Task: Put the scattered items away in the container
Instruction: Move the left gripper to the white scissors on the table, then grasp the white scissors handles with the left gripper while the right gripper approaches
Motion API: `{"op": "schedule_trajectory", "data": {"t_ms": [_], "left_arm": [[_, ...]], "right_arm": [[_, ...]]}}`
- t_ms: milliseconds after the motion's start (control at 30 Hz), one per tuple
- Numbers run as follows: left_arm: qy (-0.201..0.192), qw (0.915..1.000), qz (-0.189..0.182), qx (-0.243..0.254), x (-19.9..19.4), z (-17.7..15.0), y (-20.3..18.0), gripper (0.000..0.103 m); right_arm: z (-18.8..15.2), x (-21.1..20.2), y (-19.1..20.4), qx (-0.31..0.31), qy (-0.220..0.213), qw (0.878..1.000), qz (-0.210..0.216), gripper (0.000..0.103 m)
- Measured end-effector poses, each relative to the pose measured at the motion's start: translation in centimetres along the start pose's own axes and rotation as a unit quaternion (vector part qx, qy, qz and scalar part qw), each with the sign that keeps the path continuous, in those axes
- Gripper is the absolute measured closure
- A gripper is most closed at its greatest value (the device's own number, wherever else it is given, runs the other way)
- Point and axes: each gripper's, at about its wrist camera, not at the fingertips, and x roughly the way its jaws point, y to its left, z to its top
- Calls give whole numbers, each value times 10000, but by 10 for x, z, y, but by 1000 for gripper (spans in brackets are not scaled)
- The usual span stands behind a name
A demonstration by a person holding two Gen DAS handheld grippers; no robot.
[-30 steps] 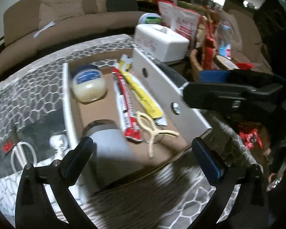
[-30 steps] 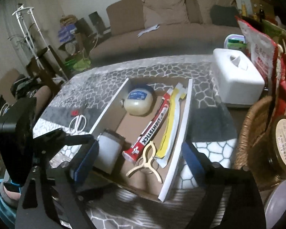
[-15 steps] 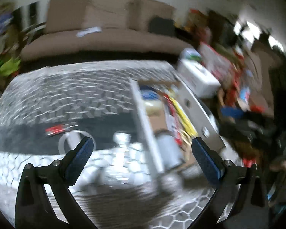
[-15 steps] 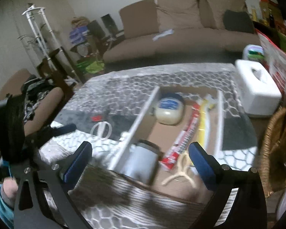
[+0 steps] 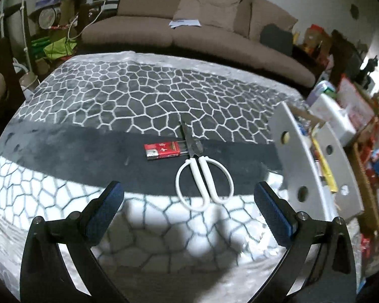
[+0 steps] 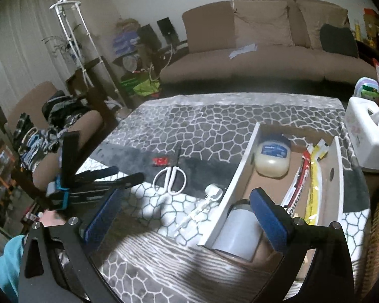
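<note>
Scissors [image 5: 204, 176]: white handles, dark blades, lying closed.

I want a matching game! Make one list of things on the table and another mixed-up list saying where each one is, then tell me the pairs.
Things:
1. scissors
2. red packet
3. jelly jar
4. tissue box

Places:
A. inside the box
B. on the cloth, left of the scissor blades
C. beyond the box, by the table's right edge
D. on the cloth, in front of the left hand-held gripper

Pairs: 1-D, 2-B, 3-A, 4-C
</note>
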Motion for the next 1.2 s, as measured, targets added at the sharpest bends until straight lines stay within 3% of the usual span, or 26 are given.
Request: {"op": "schedule_trajectory", "data": {"t_ms": [300,567,767,967,1033,1133,1200], "left_arm": [[97,9985,513,-134,51,3,-14,0],[276,9943,994,276,78,-3,-25,0],[422,9941,864,506,80,-10,-24,8],[557,9938,711,646,66,-17,-21,33],[596,9960,506,435,55,-21,-16,34],[574,9979,31,-310,35,-21,10,33],[536,9974,-1,-484,26,-18,22,33]], "right_arm": [[-7,8,-11,-21,194,9998,-42,0],[-13,11,-22,30,353,9994,-35,0],[-14,11,-24,74,371,9993,-43,0],[-14,10,-15,-9,354,9994,65,0],[-12,8,-9,23,306,9993,208,0],[-8,10,2,89,298,9980,543,1],[-3,14,11,141,306,9978,570,8]]}}
